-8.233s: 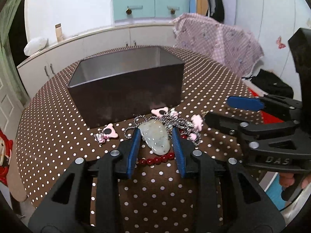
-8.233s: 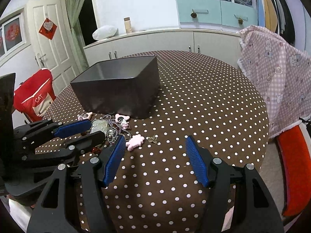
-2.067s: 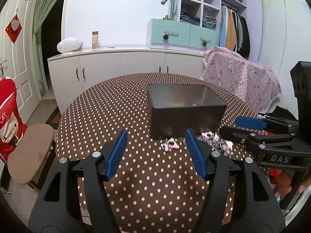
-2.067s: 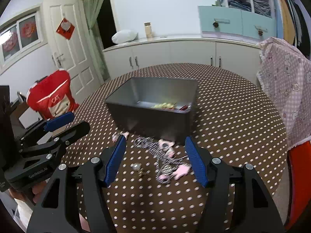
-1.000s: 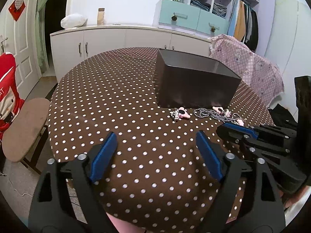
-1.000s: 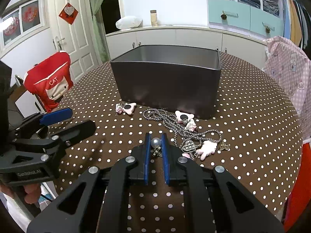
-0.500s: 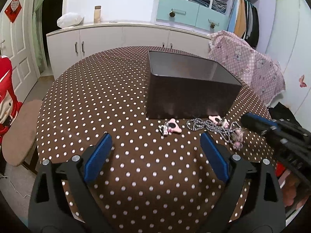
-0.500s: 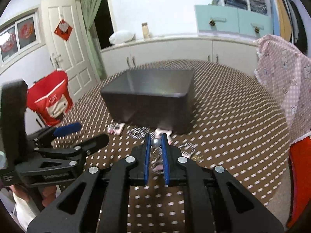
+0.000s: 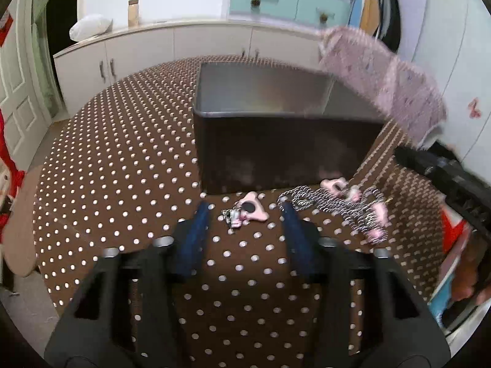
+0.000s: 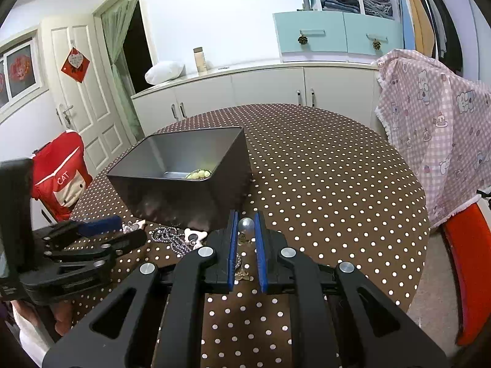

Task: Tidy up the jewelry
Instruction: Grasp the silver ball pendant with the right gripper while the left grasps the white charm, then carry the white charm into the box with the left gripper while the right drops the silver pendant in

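So my right gripper (image 10: 246,230) was clamped on the small silver pearl bead (image 10: 246,224), lifted near the dark metal box (image 10: 172,181) mid-table. My left gripper (image 9: 247,214) had just been closing, nothing pinched yet, around the pink keychain charm (image 9: 249,209).

Left gripper (image 9: 245,214): jaws have just been closing, from wide half a second ago to about half that gap; nothing pinched, the pink charm (image 9: 250,209) sits just beyond the tips, now centred between them instead of left of centre.

Right gripper (image 10: 246,224): clamped on the silver bead (image 10: 246,224); a second ago low over the jewelry pile (image 10: 175,239), now raised, pile at lower left of its frame.

Dark box (image 10: 184,184): interior now visible in the right wrist view, yellow-green beads (image 10: 198,174) on its floor.
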Demonstrator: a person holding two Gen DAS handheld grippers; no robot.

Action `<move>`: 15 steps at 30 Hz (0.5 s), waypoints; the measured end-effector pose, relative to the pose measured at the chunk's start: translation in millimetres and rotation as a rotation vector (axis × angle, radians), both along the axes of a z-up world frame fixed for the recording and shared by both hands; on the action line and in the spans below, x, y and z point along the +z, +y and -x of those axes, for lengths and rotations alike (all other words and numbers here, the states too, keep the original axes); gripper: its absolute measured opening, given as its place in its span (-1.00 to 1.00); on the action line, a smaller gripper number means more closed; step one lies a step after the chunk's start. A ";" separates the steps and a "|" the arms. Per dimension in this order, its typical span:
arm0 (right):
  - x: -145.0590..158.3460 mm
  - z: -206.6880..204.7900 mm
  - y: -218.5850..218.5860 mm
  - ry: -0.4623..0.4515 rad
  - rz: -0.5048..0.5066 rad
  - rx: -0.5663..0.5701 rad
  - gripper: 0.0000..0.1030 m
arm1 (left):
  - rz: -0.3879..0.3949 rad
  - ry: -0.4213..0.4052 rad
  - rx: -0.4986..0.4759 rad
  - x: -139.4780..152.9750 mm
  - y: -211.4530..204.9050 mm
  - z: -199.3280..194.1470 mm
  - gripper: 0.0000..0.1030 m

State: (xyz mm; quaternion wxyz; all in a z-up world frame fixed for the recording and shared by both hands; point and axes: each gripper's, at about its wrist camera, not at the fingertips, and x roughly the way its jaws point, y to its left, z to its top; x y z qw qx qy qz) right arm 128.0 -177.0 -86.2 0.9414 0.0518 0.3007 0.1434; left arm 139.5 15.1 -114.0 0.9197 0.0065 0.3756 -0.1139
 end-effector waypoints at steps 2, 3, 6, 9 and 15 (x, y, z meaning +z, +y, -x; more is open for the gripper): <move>-1.0 -0.1 0.1 -0.003 0.006 -0.004 -0.81 | -0.009 -0.003 -0.003 -0.7 -1.1 0.2 -0.38; -2.0 0.1 0.3 -0.003 0.009 -0.005 -0.81 | -0.006 -0.004 0.002 -0.2 -0.1 -0.1 -0.40; -3.6 -0.2 -0.6 0.005 0.000 -0.005 -0.81 | 0.008 -0.005 0.018 -0.1 3.7 -0.4 -0.52; -3.1 2.2 -1.9 0.004 -0.003 -0.004 -0.81 | 0.031 -0.003 0.026 -0.2 8.1 0.1 -0.54; 1.9 6.3 -3.3 -0.011 0.000 0.000 -0.81 | 0.016 -0.014 0.047 -0.1 7.8 1.9 -0.55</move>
